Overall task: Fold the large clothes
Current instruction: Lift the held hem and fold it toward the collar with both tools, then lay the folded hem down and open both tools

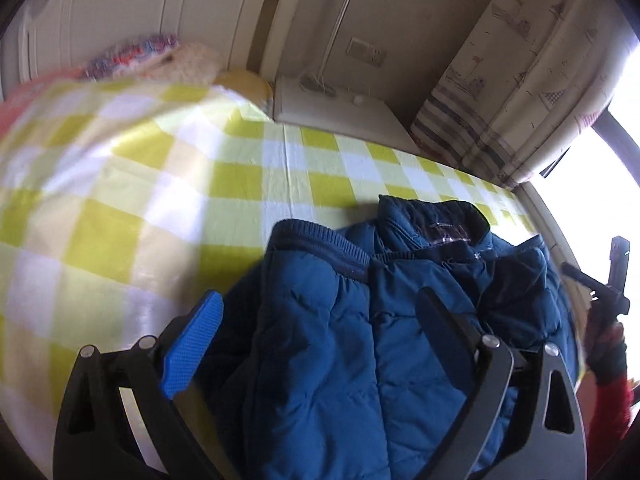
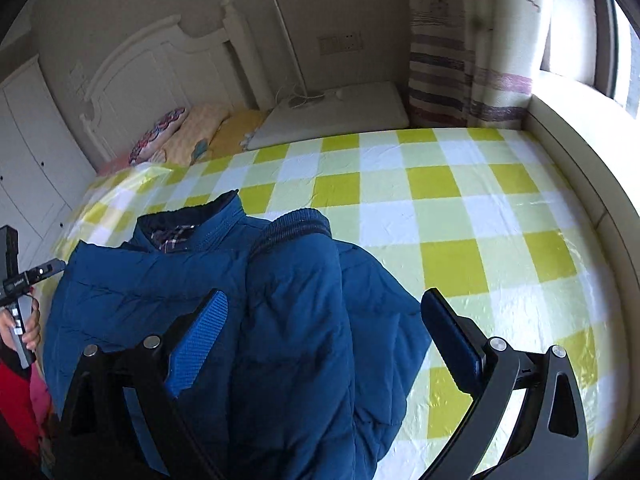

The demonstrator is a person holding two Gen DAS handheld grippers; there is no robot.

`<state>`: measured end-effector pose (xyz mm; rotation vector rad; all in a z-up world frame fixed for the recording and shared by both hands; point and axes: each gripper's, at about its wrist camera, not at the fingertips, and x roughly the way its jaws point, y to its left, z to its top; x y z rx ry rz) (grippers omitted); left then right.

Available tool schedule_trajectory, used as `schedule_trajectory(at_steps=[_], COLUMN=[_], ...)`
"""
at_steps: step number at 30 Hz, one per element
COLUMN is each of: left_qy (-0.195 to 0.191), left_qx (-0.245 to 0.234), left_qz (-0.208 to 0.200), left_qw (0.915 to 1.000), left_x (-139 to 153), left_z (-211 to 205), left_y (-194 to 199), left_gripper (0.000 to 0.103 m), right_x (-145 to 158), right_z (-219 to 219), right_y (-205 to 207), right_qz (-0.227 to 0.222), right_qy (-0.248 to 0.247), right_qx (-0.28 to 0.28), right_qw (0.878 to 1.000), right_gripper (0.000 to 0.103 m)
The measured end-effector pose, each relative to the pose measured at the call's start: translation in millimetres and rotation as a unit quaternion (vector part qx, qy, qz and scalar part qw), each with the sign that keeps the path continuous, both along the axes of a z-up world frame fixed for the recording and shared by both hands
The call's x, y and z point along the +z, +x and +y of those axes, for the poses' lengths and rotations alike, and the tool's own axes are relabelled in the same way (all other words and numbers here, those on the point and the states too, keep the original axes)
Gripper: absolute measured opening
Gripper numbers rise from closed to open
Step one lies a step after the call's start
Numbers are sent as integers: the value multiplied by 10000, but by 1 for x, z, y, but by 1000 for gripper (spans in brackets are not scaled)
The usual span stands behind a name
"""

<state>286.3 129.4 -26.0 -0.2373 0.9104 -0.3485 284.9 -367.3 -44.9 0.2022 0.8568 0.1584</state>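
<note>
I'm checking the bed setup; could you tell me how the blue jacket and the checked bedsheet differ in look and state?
The blue jacket is plain, puffy and quilted; the checked bedsheet is thin with yellow, pale green and white squares. The jacket lies bunched, partly folded; the bedsheet is spread nearly flat. The jacket covers only the near part, resting on the bedsheet. Both are fabric.

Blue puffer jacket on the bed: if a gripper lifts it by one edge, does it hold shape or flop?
Likely flops: the blue puffer jacket lies in soft, bulging quilted folds. Probably light for its bulk, given the puffy padding. The smooth shell may slip between pads; the ribbed cuff looks like a surer grip. Both the left gripper and right gripper stand open over it.
</note>
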Motion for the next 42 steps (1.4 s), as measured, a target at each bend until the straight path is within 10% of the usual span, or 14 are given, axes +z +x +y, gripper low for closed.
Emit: schedule_trajectory(at_steps=[5,12,13,14,18,25,34,42], left_qy=[-565,-293,-73,242,55,-590,525,340], left_qx=[-67,-581,-500,-350,10,335,1067,1142], left_qz=[398,510,341,187,-770,-736,249,-382], left_qw=[9976,9966,9981,9989,9970,9950,9926,9921], left_x=[-13,-26,-25,-21,36,97,-62,-21], left_z=[0,-25,-26,-27,-3,15,-17,-7], left_y=[38,51,46,41,-3,23,104,92], left_gripper=[96,88,41,17,15,15,18,19], right_x=[-20,-31,-29,-25,34,111,-53,-10], right_z=[0,-2,-1,1,6,-15,-13,-18], right_y=[34,45,42,37,-13,-16,76,60], right_qz=[404,521,400,254,-894,-1449,297,-247], right_qy=[-27,449,466,543,334,654,463,537], right_qx=[167,329,400,480,316,-139,-949,-937], right_qw=[9990,9971,9973,9970,9949,9872,9940,9938], right_gripper=[96,85,50,34,21,21,21,21])
